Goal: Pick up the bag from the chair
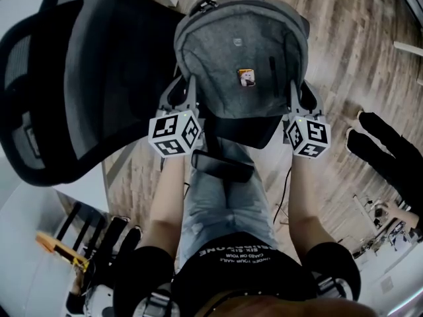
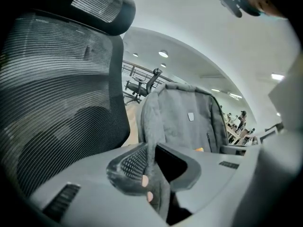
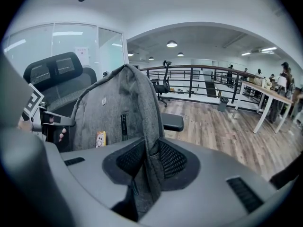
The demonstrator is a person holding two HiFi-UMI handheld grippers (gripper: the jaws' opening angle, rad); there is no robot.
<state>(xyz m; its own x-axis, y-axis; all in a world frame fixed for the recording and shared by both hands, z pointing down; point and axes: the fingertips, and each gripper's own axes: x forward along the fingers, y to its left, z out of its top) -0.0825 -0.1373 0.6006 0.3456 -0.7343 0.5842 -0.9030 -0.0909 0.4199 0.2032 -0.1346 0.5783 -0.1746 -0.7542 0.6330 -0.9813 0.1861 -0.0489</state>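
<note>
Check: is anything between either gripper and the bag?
Nothing visible. The left gripper and the right gripper each pinch a side edge of the bag directly. The chair backrest stands beside the left gripper, not between it and the bag.

Black railing (image 3: 199,82): landmark, spanning the background.
Wood plank floor (image 3: 222,122): in front of the railing.
Second black office chair (image 3: 164,82): just before the railing, left part.
Grey bin (image 3: 222,103): at the railing's foot.
Long white table (image 3: 267,98): right of the railing, people (image 3: 284,77) beside it.
Glass partition (image 3: 61,41): left of the railing.
Round ceiling lights (image 3: 172,44): above the railing.
</note>
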